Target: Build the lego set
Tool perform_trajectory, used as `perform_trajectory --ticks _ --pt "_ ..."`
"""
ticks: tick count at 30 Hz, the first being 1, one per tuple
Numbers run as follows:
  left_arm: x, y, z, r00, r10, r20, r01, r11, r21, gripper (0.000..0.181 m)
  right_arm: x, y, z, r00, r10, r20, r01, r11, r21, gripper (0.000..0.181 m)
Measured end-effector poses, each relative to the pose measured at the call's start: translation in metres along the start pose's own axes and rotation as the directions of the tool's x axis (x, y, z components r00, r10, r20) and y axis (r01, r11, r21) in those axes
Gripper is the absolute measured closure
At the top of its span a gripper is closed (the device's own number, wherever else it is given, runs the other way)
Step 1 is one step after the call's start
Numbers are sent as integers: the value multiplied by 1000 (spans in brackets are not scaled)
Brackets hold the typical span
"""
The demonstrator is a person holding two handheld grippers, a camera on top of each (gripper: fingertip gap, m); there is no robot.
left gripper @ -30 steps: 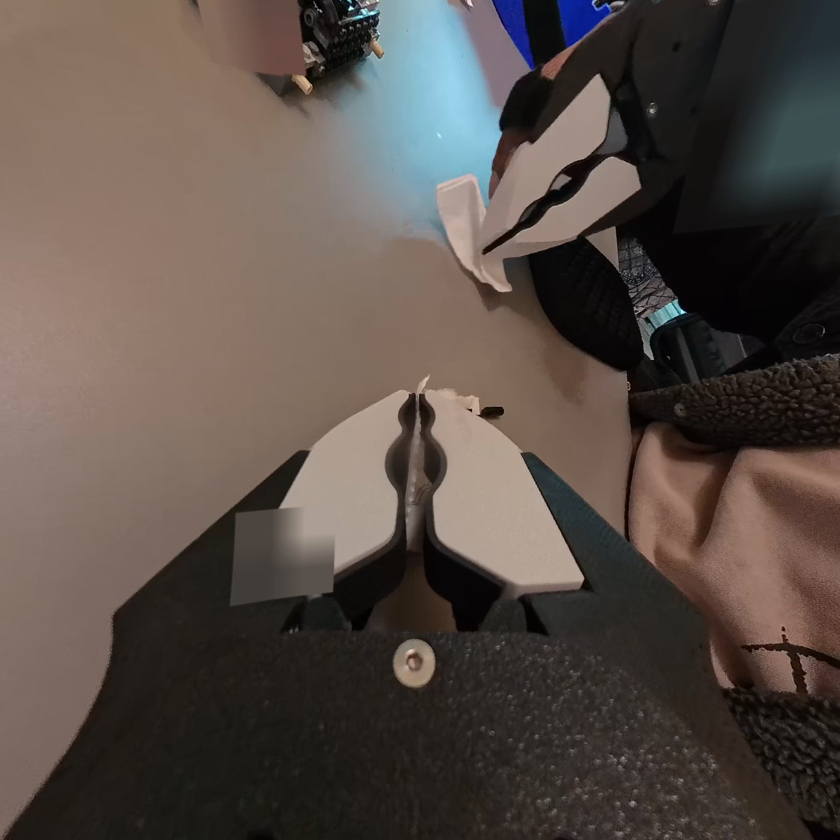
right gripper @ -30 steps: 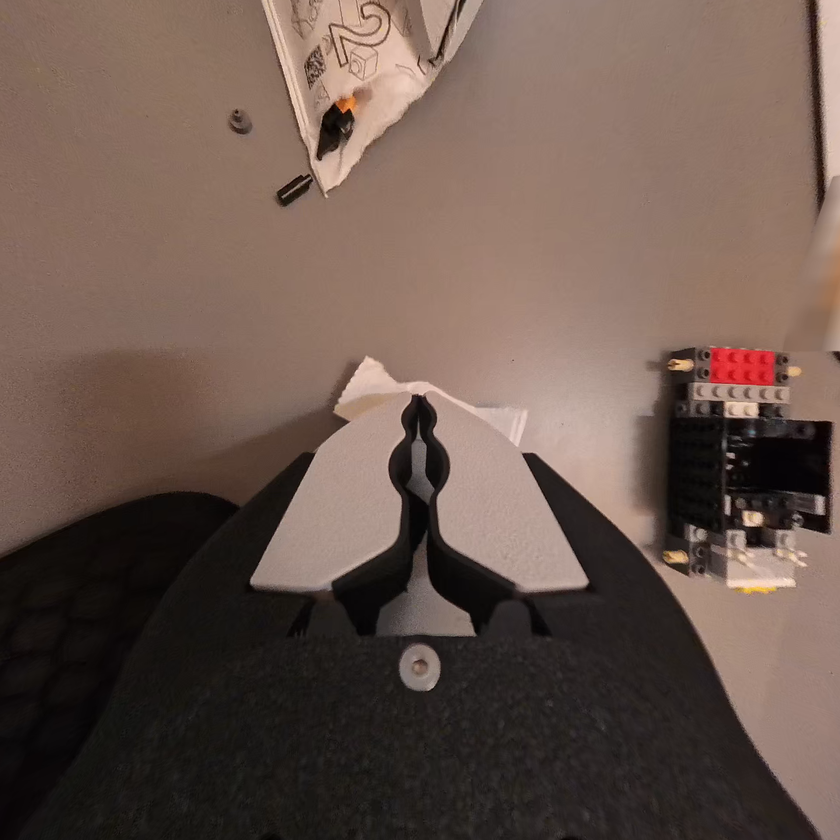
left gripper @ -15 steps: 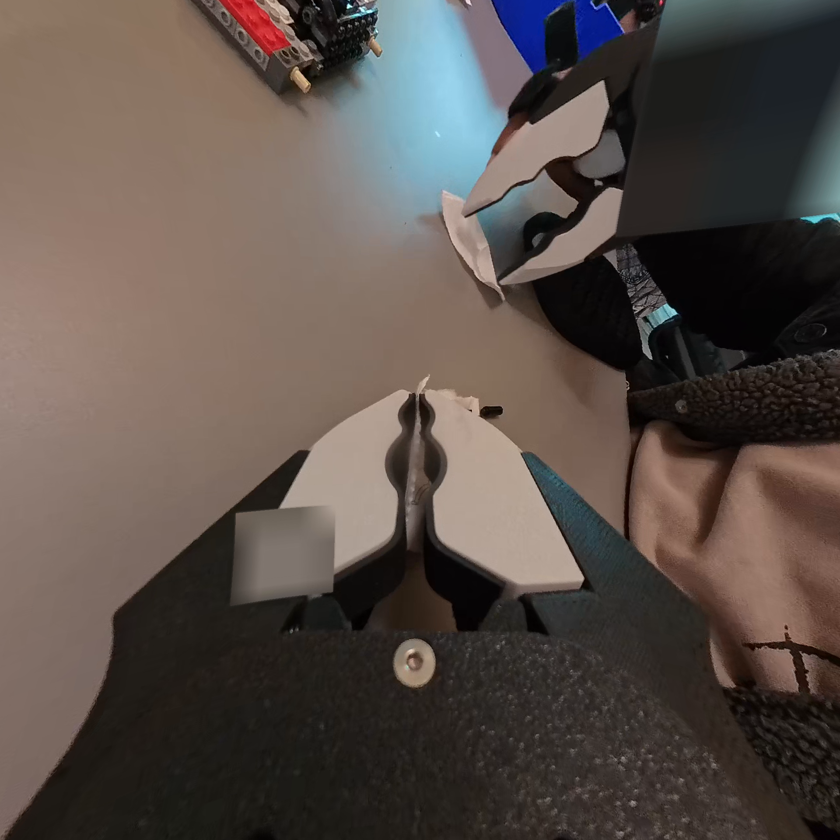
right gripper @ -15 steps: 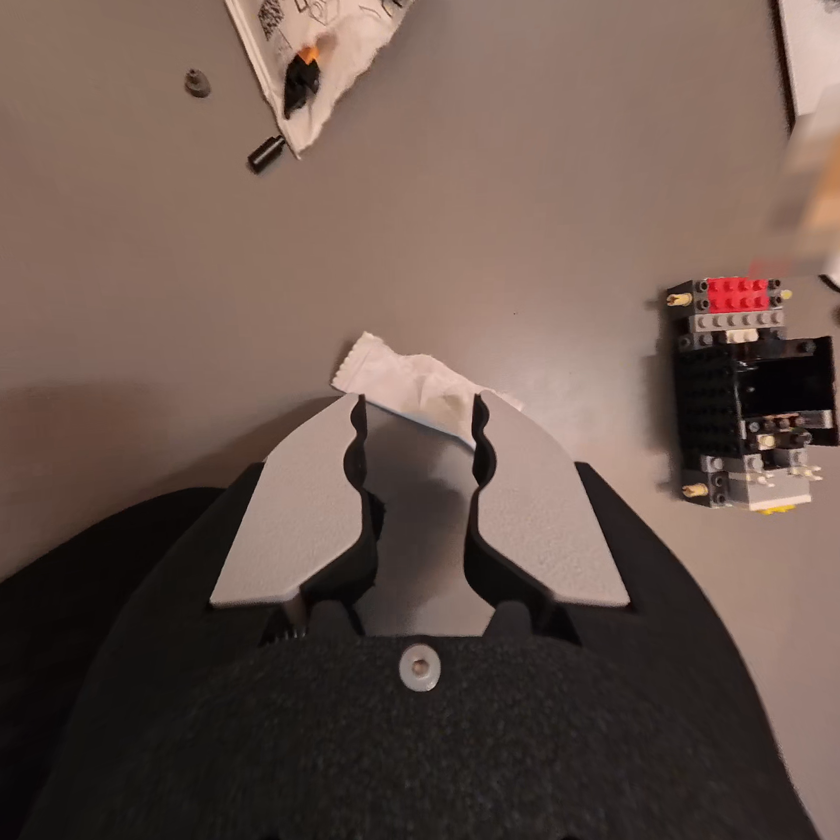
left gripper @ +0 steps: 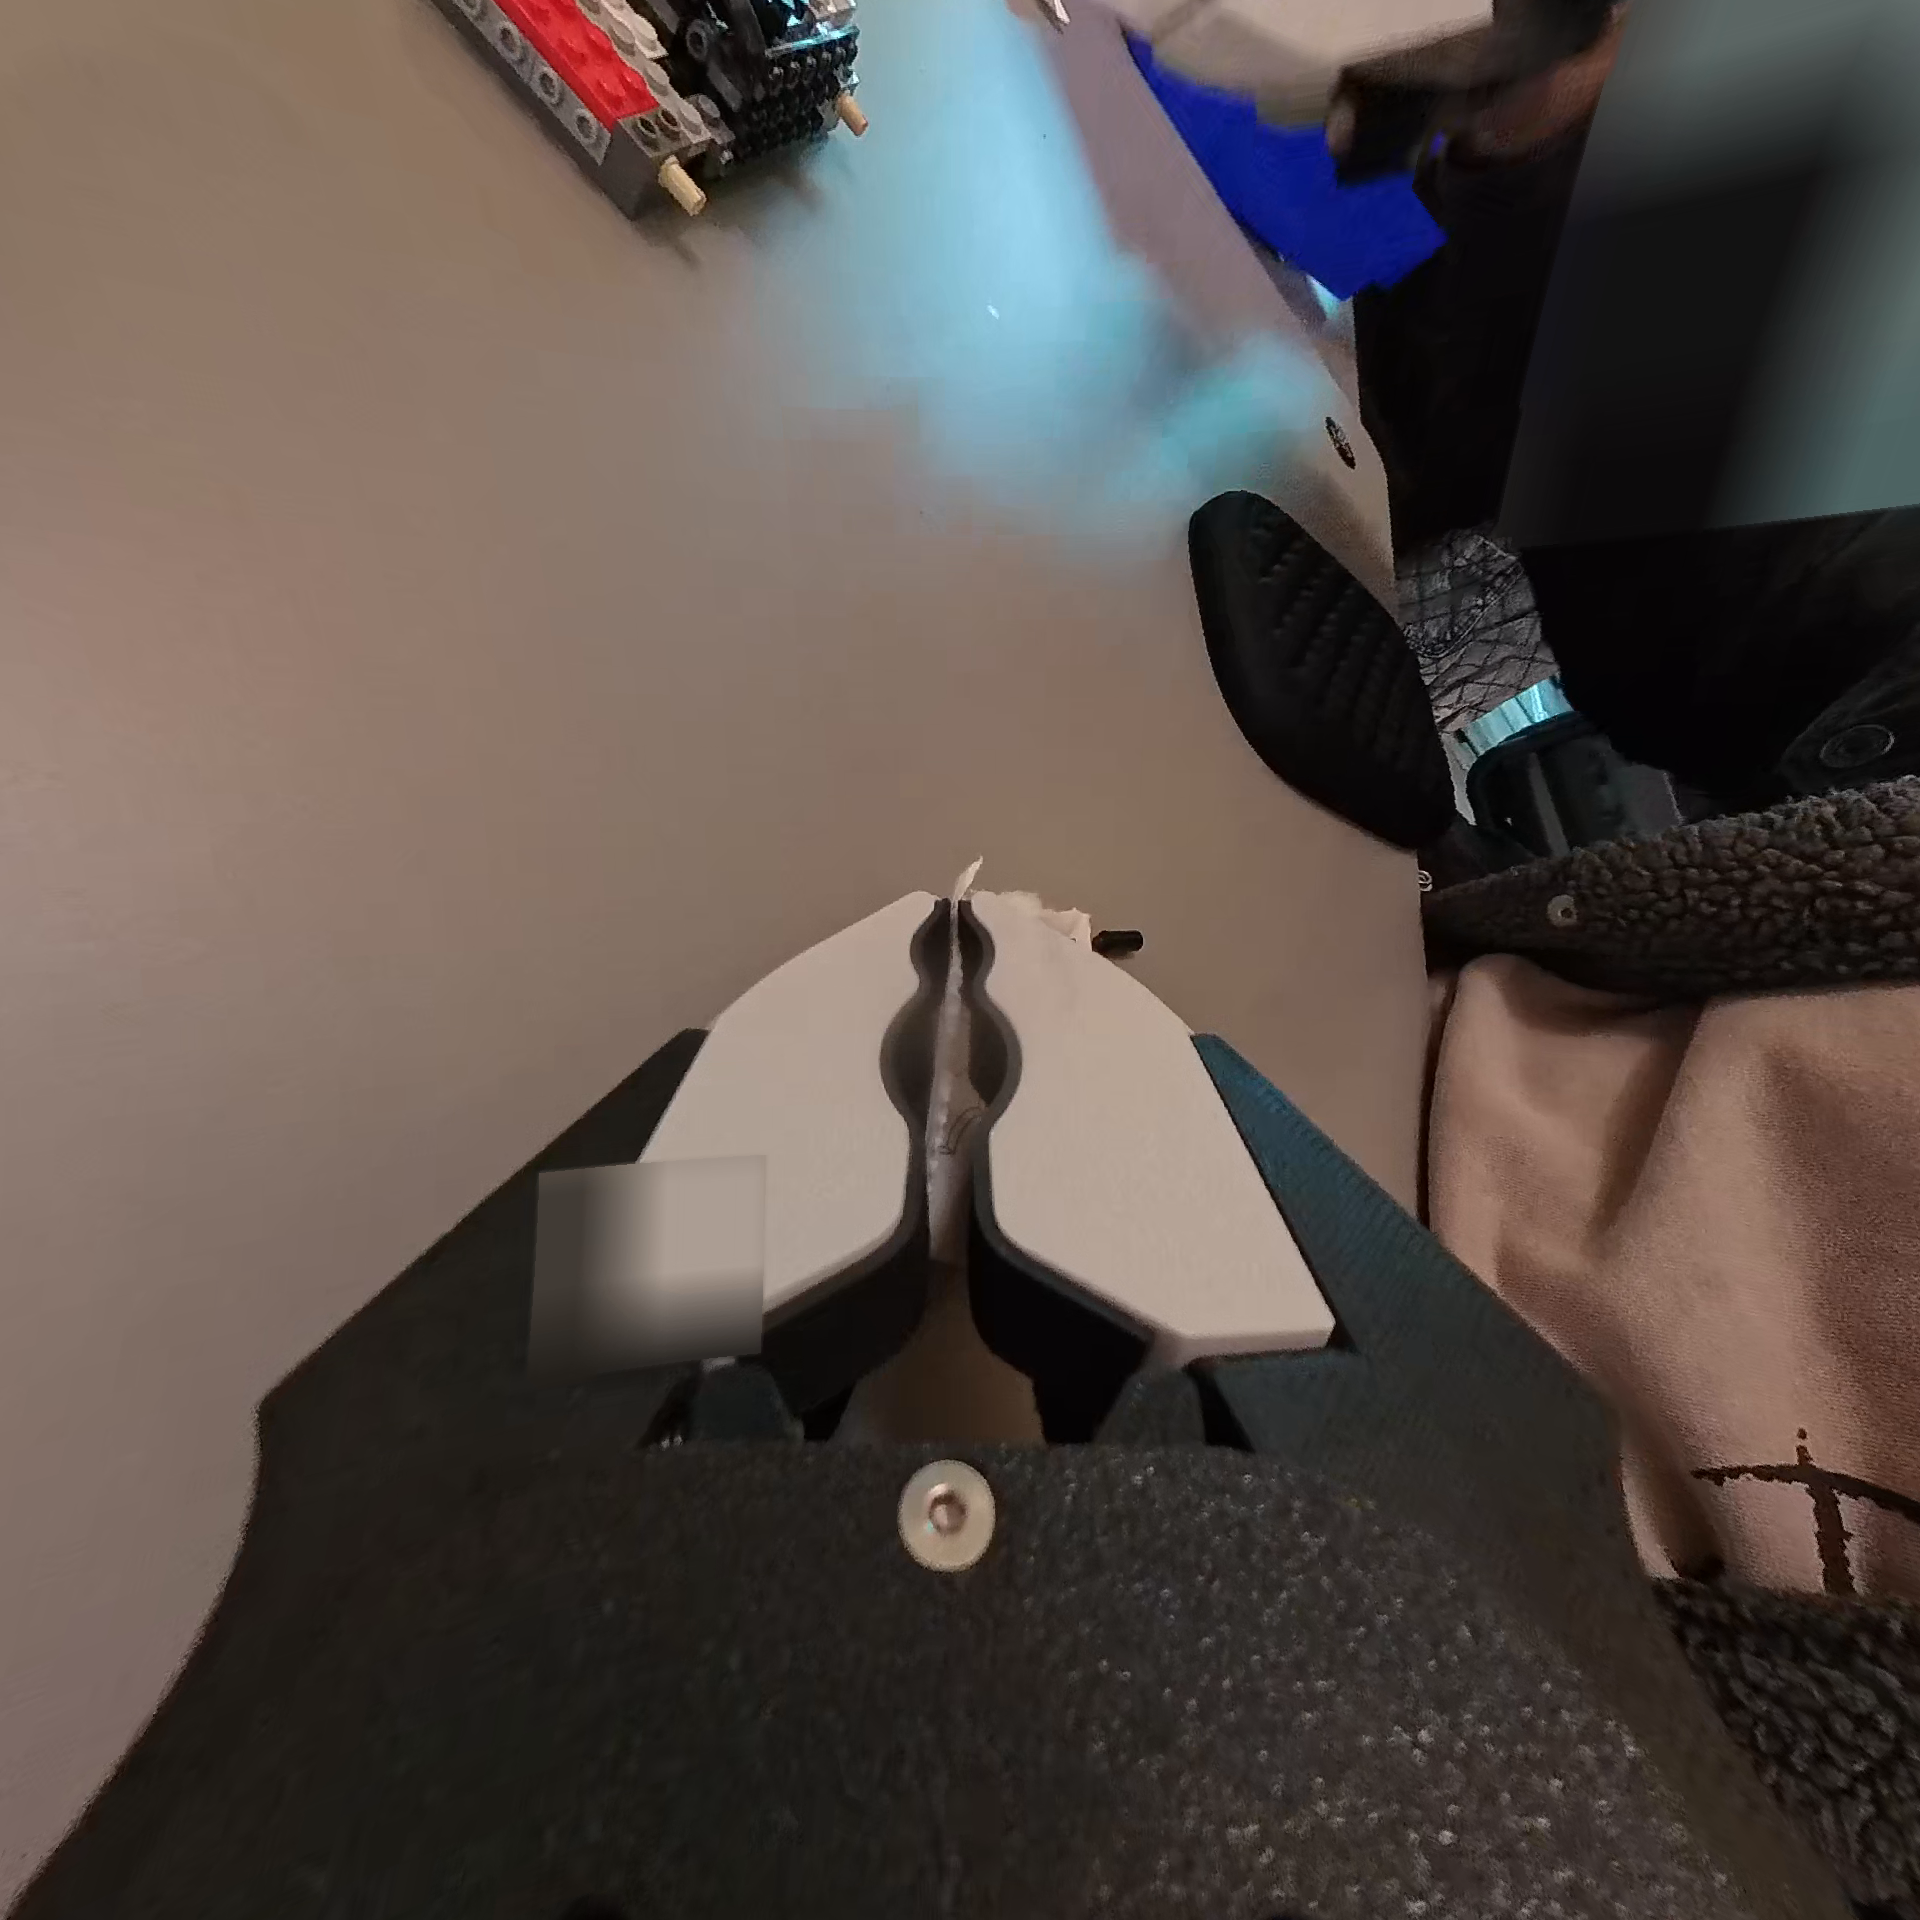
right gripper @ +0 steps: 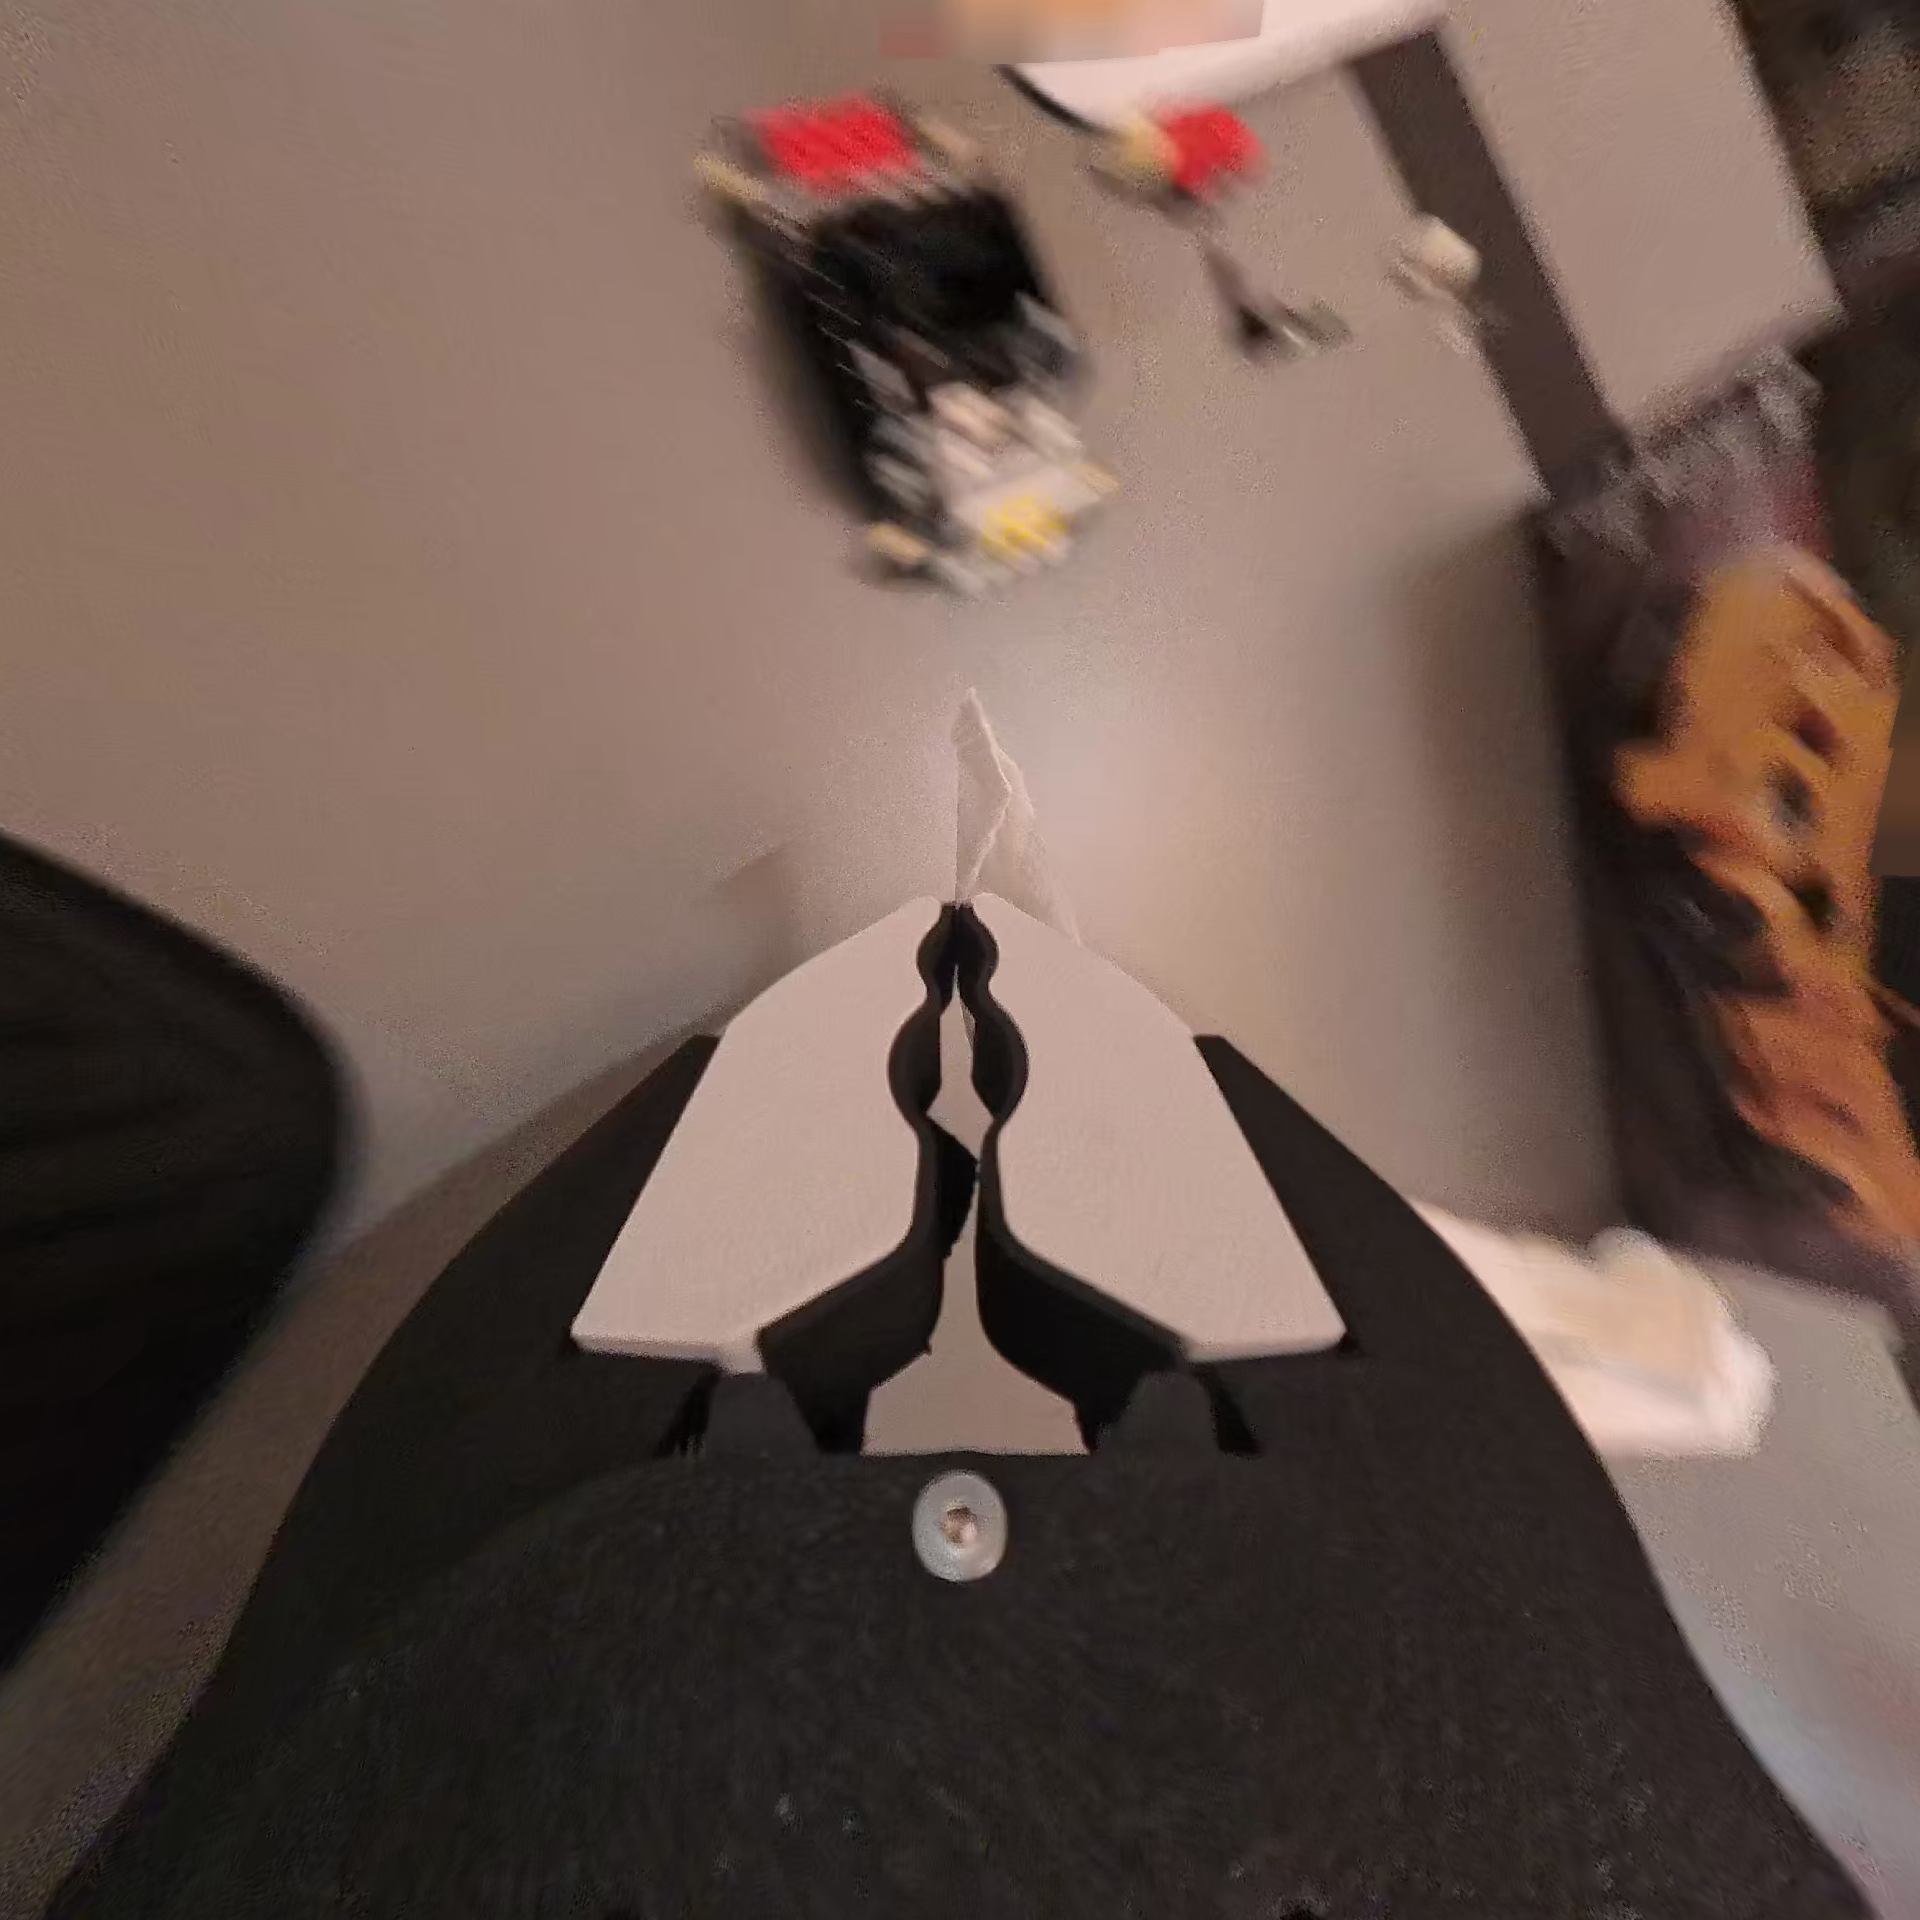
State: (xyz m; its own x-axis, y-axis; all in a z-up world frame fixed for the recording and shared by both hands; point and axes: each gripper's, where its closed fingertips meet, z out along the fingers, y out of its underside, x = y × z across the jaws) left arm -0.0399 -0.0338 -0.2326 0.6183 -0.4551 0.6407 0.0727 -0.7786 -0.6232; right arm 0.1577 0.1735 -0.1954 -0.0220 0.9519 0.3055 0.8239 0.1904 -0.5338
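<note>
My left gripper (left gripper: pixel 958 906) is shut on a white paper parts bag (left gripper: pixel 948 1091), held low over the grey table (left gripper: pixel 416 623). A small black piece (left gripper: pixel 1117 940) lies just right of its tips. The black, grey and red lego build (left gripper: pixel 665 94) sits at the far left. My right gripper (right gripper: pixel 961 910) is shut on a torn white paper scrap (right gripper: pixel 987 800) that sticks up past its tips. The right wrist view is motion-blurred. The build (right gripper: pixel 935 353) lies ahead of it, with loose red and light pieces (right gripper: pixel 1195 145) beyond. The right gripper shows blurred at the left wrist view's top edge (left gripper: pixel 1299 42).
A blue box (left gripper: pixel 1278 177) stands at the table's far edge. A black chair armrest (left gripper: pixel 1320 665) and a person's fleece-trimmed clothing (left gripper: pixel 1662 1195) lie to the right. In the right wrist view, white paper (right gripper: pixel 1621 1340) lies at the right, beside a blurred brown and orange object (right gripper: pixel 1766 883). There is about 30 cm between the tips of the two grippers. From my left tips it is roughly 7 cm to the small black piece (left gripper: pixel 1117 940); from my right, 25 cm.
My right gripper opened over the white scrap, then shut on it, lifted it off the table and swung toward the build. My left gripper has stayed still, shut on the bag.
</note>
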Motion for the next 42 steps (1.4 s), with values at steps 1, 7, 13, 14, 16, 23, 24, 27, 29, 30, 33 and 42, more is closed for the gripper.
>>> perform_trajectory --ticks 1,7,13,14,16,23,24,27,29,30,33,42 --pt "0 0 0 1000 -1 0 1 1000 2 181 29 18 -6 997 43 -59 -45 999 -29 181" --pt "-1 -2 -1 1000 -12 -5 12 1000 10 181 161 105 -14 936 227 -267 -266 957 -117 181" --pt "-1 -4 -3 999 -30 -16 30 999 25 181 207 155 10 903 235 -360 -335 910 -245 173" --pt "-1 -4 -3 999 -32 -18 33 999 26 181 211 159 11 896 241 -372 -347 904 -249 169" --pt "-1 -4 -3 999 -35 -23 36 999 27 181 215 160 11 887 266 -378 -367 903 -225 163" --pt "-1 -4 -3 999 -33 -24 34 999 27 181 213 124 -13 871 272 -410 -334 939 -87 151" --pt "-1 -4 -3 999 -32 -22 32 999 27 181 206 108 -18 872 280 -400 -321 946 -37 152" --pt "-1 -5 -4 999 -30 -21 30 999 37 181 163 44 -27 912 265 -313 -242 964 110 152" --pt "1 -7 -5 999 -22 -28 23 999 48 181 113 -3 -25 951 247 -188 -208 956 205 152" --pt "3 -8 -6 999 -15 -36 17 998 56 181 84 -25 -23 967 230 -114 -197 950 242 152" --pt "9 -13 -8 998 11 -56 -6 996 86 181 -10 -80 -10 984 135 113 -164 935 315 152" --pt "23 -26 -14 991 109 -73 -96 982 164 181 -188 -165 41 821 -77 566 -129 940 315 155"
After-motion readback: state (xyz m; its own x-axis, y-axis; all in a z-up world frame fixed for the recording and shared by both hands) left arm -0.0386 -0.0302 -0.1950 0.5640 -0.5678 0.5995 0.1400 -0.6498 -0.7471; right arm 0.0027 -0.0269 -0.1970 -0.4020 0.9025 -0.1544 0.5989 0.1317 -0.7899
